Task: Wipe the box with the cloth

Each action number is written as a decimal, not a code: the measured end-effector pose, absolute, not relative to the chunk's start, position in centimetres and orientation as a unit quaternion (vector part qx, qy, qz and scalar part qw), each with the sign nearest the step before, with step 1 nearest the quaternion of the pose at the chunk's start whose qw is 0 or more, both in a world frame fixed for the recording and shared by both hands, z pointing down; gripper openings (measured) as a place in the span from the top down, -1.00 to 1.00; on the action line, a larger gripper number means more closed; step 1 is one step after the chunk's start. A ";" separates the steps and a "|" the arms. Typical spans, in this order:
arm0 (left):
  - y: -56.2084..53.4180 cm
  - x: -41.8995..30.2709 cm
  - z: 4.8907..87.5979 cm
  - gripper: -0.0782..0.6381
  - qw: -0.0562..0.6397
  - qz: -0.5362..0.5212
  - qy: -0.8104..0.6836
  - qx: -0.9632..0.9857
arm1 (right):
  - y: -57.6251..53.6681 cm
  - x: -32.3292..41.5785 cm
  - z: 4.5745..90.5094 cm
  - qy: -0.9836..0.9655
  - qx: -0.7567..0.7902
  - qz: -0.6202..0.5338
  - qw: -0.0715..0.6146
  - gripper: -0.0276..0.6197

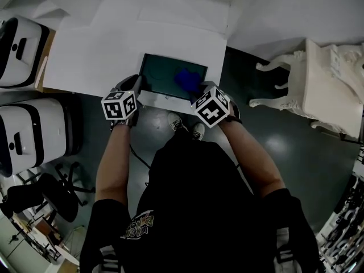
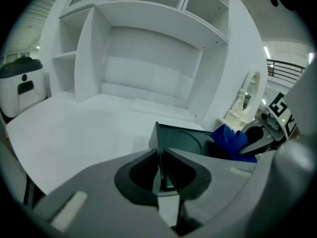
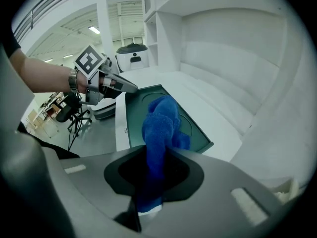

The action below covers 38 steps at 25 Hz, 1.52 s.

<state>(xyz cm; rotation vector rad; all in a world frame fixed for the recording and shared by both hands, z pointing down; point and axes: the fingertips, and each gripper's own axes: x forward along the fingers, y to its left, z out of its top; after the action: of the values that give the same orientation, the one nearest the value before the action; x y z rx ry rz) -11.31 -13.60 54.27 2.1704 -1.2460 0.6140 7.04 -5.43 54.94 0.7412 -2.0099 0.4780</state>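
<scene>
A flat dark green box lies at the near edge of the white desk. My left gripper is shut on the box's left rim, which shows as a thin dark wall between the jaws. A blue cloth rests bunched on the box's right half. My right gripper is shut on the cloth, which hangs out past the jaws over the box. From the left gripper view the cloth sits on the box's far side, with the right gripper behind it.
White shelving rises behind the desk. White and black machines stand on the left. An ornate white chair is at the right. The person's shoes are on the dark floor under the desk edge.
</scene>
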 end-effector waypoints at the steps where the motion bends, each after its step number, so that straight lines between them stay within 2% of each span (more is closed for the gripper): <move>1: -13.6 -11.3 54.3 0.67 0.278 0.230 -0.466 0.808 | -5.4 7.1 54.9 -0.818 0.305 0.189 0.449 0.63; 8: -13.5 -11.3 54.4 0.68 0.268 0.250 -0.477 0.799 | -5.5 7.2 54.4 -0.823 0.371 0.160 0.398 0.63; 16: -13.3 -11.5 54.3 0.66 0.318 0.209 -0.437 0.815 | -5.7 7.5 54.2 -0.806 0.422 0.172 0.377 0.63; 22: -13.5 -12.0 54.6 0.65 0.394 0.140 -0.395 0.818 | -6.5 7.2 53.1 -0.767 0.488 0.198 0.367 0.63; 28: -13.4 -11.9 54.6 0.62 0.400 0.126 -0.348 0.838 | -3.0 -2.8 51.3 -0.816 0.436 0.256 0.280 0.63; 33: -13.2 -11.5 54.5 0.60 0.380 0.147 -0.300 0.863 | -0.7 -11.4 54.8 -0.822 0.340 0.382 0.250 0.63; 38: -13.0 -11.1 54.5 0.58 0.368 0.160 -0.269 0.875 | -2.1 -13.9 58.8 -0.793 0.348 0.430 0.253 0.63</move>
<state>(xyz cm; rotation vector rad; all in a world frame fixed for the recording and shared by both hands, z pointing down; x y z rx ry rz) -11.07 -13.00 54.53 2.2478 -0.6908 0.4121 -13.94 -2.14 58.79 0.9467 -2.1568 1.1701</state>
